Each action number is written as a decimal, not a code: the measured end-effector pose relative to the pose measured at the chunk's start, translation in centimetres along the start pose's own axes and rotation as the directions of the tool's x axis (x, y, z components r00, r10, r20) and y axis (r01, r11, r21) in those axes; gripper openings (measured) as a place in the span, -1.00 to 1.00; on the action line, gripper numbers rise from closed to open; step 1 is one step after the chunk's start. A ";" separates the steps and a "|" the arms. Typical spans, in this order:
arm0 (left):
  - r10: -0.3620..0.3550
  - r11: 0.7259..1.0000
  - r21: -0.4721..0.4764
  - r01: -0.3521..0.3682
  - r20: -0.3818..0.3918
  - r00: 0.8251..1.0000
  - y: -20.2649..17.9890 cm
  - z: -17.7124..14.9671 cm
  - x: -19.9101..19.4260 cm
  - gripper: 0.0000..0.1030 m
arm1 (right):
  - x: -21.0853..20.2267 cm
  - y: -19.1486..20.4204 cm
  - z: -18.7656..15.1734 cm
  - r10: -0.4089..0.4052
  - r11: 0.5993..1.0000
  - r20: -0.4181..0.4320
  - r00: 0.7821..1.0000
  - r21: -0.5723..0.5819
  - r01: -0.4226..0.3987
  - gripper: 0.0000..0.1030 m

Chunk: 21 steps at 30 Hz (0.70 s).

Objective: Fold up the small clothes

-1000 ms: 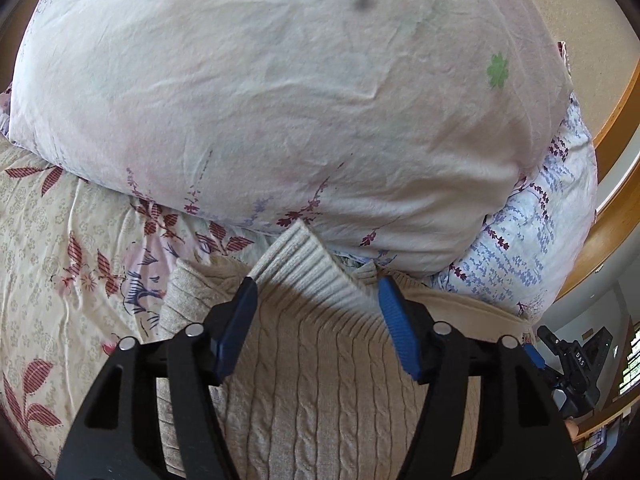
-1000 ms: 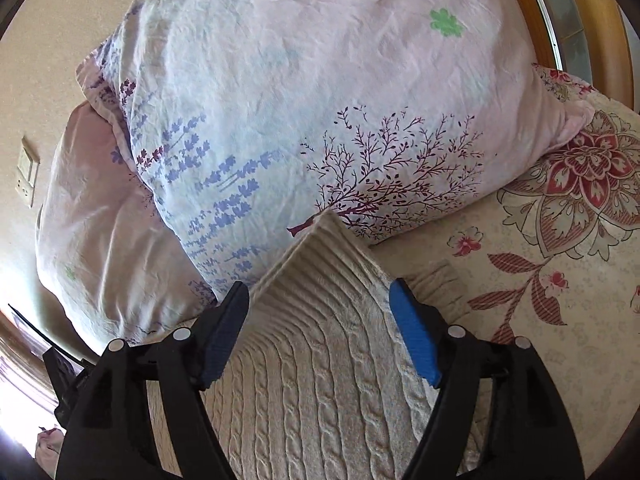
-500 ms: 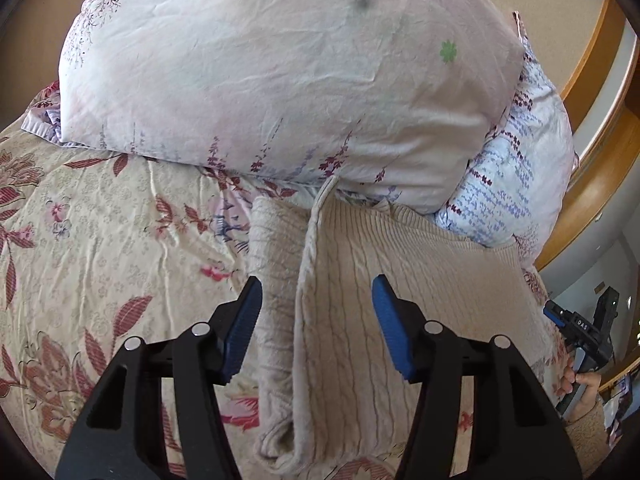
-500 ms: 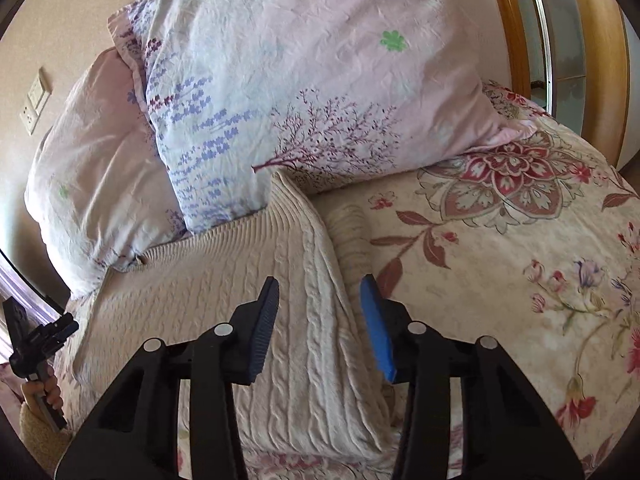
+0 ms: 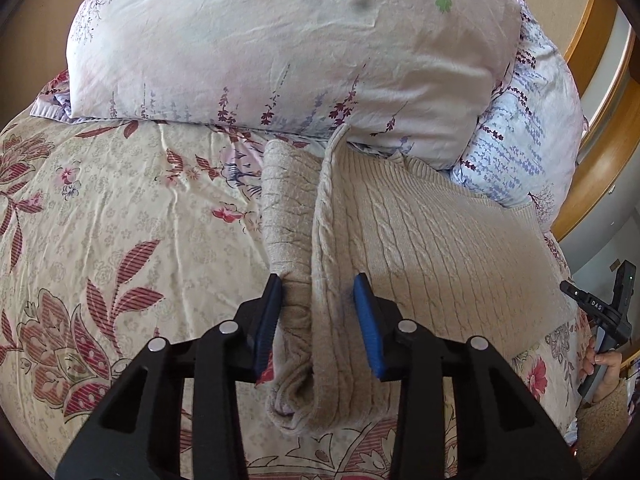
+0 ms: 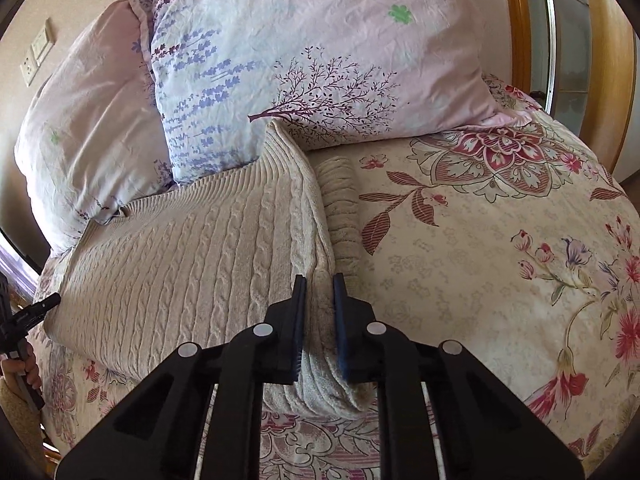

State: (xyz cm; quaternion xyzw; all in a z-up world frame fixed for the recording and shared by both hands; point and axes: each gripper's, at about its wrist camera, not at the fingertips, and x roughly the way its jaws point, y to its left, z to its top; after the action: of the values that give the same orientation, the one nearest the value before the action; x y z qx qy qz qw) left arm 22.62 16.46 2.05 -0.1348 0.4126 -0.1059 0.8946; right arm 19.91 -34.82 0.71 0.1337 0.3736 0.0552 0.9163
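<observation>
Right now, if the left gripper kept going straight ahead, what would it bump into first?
Probably the beige sweater: its bunched side edge already sits between the closing left gripper. Past that comes the pale floral pillow.

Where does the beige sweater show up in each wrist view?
Left wrist: the sweater spreads from centre to the right, its left edge bunched between the closing left gripper.
Right wrist: it fills the left-centre, its right edge pinched in the right gripper.
Shared landmark: the lavender-print pillow behind the sweater.

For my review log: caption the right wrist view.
Right tool closing on beige cable-knit sweater's folded edge on floral bedspread.
</observation>
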 end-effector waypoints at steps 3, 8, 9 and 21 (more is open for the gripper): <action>0.001 1.000 0.008 -0.001 0.004 1.000 -0.1 -0.1 -0.2 -0.30 | -0.3 0.6 -0.2 -0.019 0.999 0.014 1.000 -0.033 0.019 -0.74; 0.003 1.000 0.024 -0.003 0.004 1.000 -0.4 -0.4 -0.2 -0.30 | 0.3 0.6 -0.4 -0.025 0.999 -0.016 1.000 -0.041 0.024 -0.72; 0.002 1.000 0.024 -0.002 0.004 1.000 -0.4 -0.5 -0.3 -0.30 | 0.3 0.4 -0.4 -0.017 0.999 -0.020 1.000 -0.028 0.017 -0.71; -0.038 0.999 0.015 0.038 -0.001 0.999 0.2 -0.9 -1.4 -0.70 | -2.2 0.0 -0.4 0.053 0.997 0.028 0.998 0.056 -0.055 -0.78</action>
State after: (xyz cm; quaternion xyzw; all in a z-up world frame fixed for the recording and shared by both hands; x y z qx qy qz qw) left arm 21.12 16.92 2.41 -0.1356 0.4096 -0.1262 0.8933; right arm 18.06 -35.17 1.87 0.1707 0.3589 0.0675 0.9152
